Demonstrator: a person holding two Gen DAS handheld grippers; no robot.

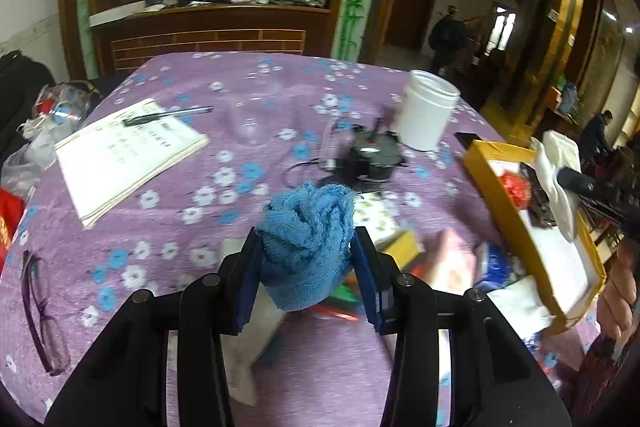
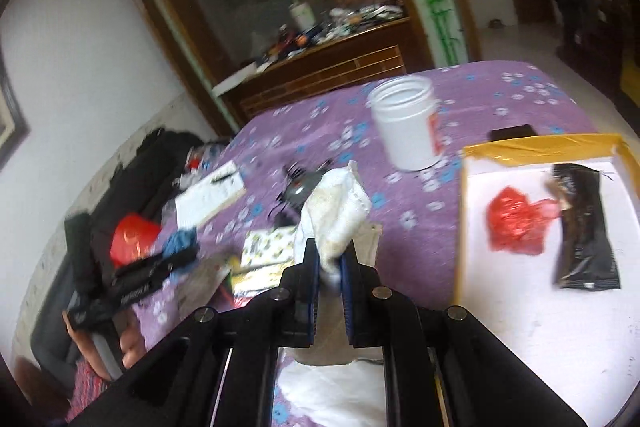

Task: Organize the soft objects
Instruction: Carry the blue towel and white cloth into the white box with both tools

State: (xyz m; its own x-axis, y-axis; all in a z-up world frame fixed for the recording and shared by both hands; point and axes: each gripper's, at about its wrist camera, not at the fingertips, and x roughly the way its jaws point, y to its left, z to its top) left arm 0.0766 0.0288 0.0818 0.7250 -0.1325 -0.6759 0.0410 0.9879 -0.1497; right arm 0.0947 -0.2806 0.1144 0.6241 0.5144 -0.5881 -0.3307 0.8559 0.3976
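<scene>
My left gripper [image 1: 306, 247] is shut on a bunched blue knitted cloth [image 1: 308, 227], held above the purple flowered tablecloth [image 1: 168, 227]. My right gripper [image 2: 330, 255] is shut on a white cloth [image 2: 336, 211] that sticks up past its blue pads and hangs below them. It hovers just left of a yellow-rimmed box [image 2: 464, 211] with a white floor. In the box lie a crumpled red bag [image 2: 516, 223] and a black packet [image 2: 584, 227]. The left wrist view shows the same box [image 1: 504, 211] at the right, with the white cloth [image 1: 558, 171] above it.
A white open jar [image 1: 428, 111] stands at the back of the table beside a black gadget with cables [image 1: 372, 159]. A notebook with a pen [image 1: 128, 155] lies at left, glasses [image 1: 40, 311] near the left edge. Small boxes and packets [image 1: 440, 259] crowd the area under the left gripper.
</scene>
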